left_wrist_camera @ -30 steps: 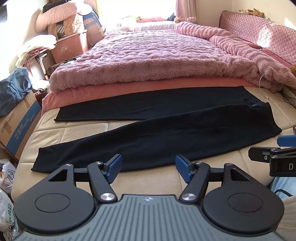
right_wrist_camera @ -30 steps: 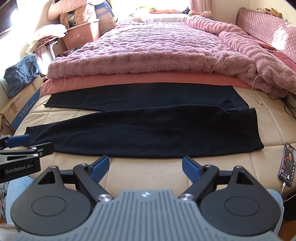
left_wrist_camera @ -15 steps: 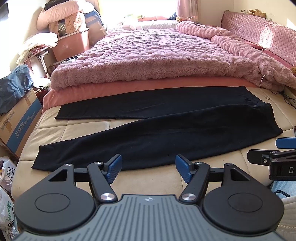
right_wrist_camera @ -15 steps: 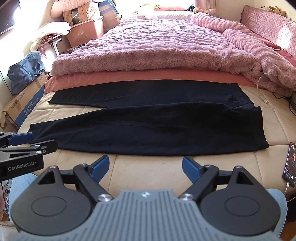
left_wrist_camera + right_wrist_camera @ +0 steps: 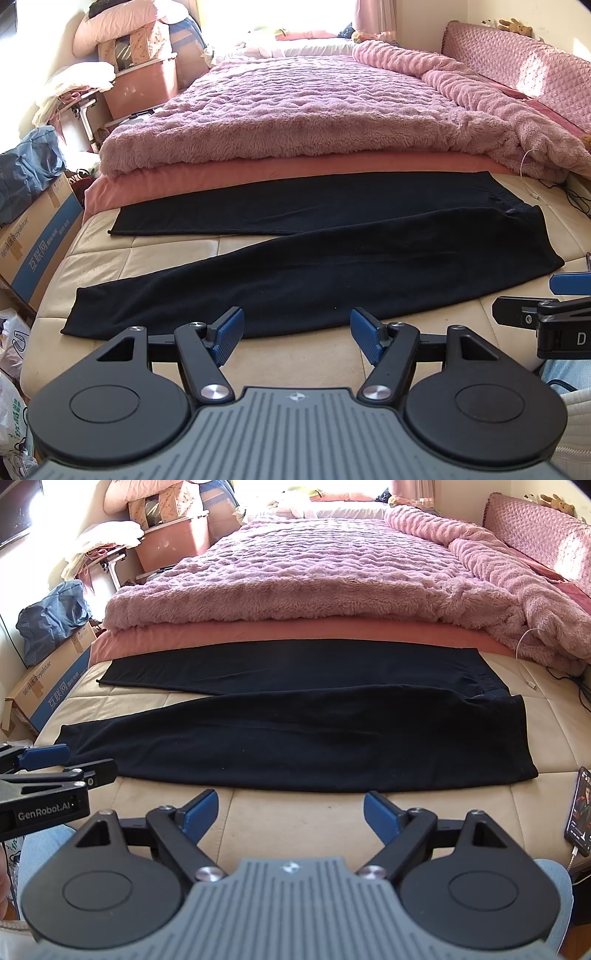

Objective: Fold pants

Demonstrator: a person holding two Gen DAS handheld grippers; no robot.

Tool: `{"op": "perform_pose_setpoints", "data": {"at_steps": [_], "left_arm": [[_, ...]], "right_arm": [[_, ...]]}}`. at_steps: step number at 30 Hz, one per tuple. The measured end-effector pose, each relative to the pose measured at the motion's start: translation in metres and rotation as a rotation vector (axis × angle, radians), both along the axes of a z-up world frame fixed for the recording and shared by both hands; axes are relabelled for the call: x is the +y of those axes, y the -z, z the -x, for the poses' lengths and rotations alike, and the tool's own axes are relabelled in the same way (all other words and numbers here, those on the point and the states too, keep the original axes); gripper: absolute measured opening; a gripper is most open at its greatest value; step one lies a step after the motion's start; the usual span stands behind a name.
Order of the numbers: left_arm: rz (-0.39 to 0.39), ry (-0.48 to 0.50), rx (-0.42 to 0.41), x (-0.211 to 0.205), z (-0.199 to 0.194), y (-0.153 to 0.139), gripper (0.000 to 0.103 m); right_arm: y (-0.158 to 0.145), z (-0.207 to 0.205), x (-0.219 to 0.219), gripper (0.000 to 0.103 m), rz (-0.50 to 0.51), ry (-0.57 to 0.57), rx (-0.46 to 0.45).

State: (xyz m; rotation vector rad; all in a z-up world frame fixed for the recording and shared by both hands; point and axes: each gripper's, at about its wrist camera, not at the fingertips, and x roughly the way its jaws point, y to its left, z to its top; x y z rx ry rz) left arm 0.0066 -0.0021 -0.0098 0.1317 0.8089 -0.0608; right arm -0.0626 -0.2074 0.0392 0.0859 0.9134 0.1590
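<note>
Black pants lie flat across the cream mattress, waist to the right, the two legs spread apart toward the left. My left gripper hovers open just in front of the near leg's lower edge, nothing between its blue pads. My right gripper also stands open over bare mattress, short of the pants' near edge. Each gripper shows at the side of the other's view: the right one at the far right, the left one at the far left.
A fluffy pink blanket covers the bed behind the pants. A phone on a cable lies at the mattress's right edge. A cardboard box and a blue bag stand left of the bed. Jeans-clad knees show below.
The views have shifted only slightly; the pants lie the same and both grippers stay open and in place.
</note>
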Motion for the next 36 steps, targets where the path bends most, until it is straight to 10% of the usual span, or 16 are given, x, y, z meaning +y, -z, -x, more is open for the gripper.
{"op": "perform_pose_setpoints", "data": {"at_steps": [36], "left_arm": [[0.005,-0.001,0.002,0.0025,-0.0014,0.0004,0.078]], "right_arm": [[-0.0024,0.0009,0.0012,0.082,0.001,-0.002,-0.001]]}}
